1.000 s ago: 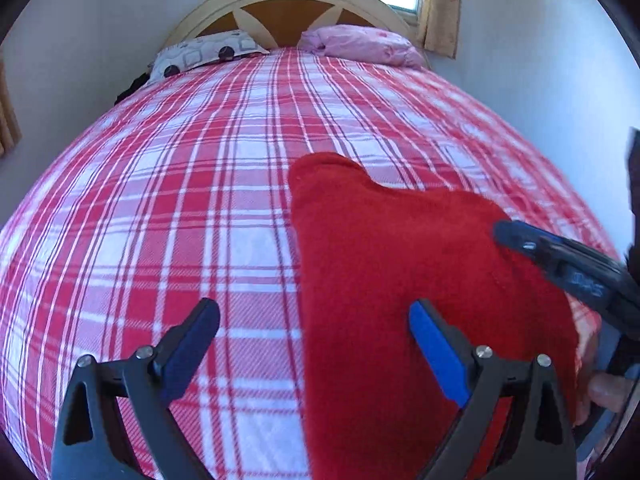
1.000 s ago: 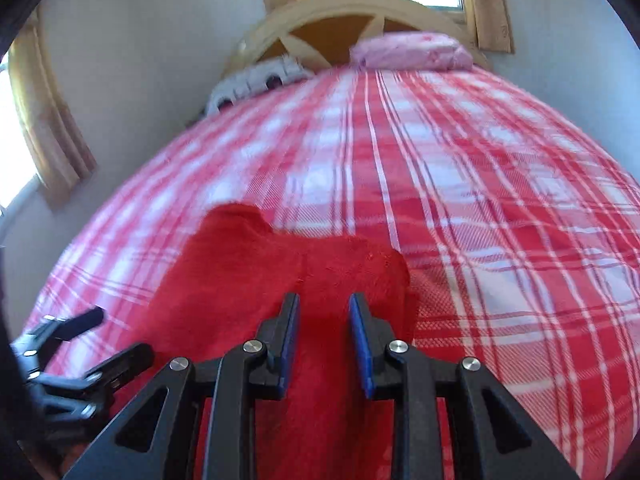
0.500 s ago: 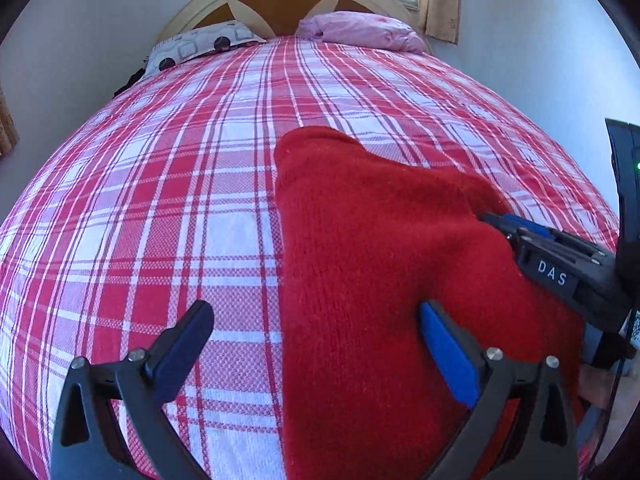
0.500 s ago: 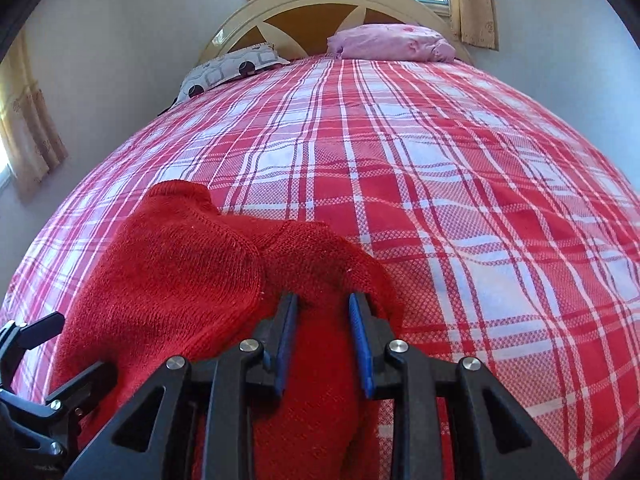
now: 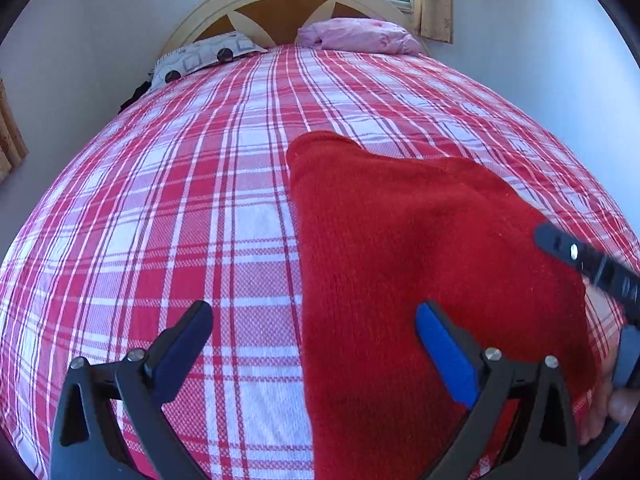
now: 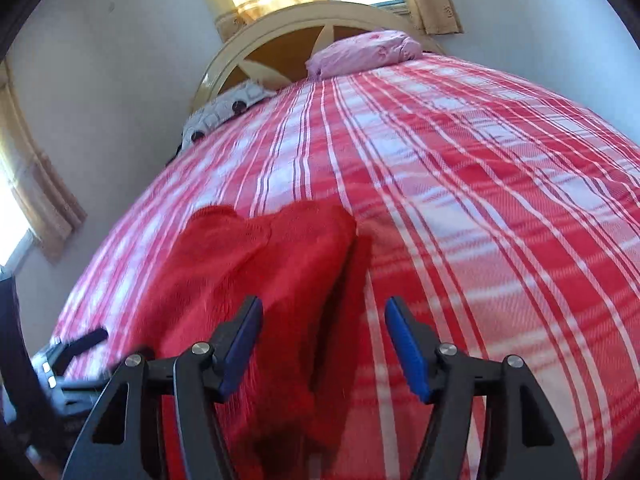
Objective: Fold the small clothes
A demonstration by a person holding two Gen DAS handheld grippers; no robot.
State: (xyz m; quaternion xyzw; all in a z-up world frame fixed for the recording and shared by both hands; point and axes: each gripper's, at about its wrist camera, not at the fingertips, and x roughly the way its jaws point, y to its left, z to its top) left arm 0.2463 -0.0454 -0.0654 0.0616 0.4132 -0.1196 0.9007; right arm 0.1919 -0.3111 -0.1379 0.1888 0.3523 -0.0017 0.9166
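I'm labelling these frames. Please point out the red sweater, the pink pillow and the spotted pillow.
red sweater (image 5: 420,248): left wrist view, knit middle.
pink pillow (image 5: 356,36): left wrist view, top surface.
spotted pillow (image 5: 200,60): left wrist view, centre.

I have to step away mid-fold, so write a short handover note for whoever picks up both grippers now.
Left gripper: open, holding nothing, straddling the left edge of the red knitted garment.
Right gripper: open, holding nothing, over the garment's right edge.
Things: the garment lies on the red and white plaid bedspread at the near end of the bed, with one fold visible along its right side in the right wrist view.
Done: apparently a first fold; how many layers lie underneath cannot be seen.
Left: probably regrip an edge, finish folding, and flatten it.
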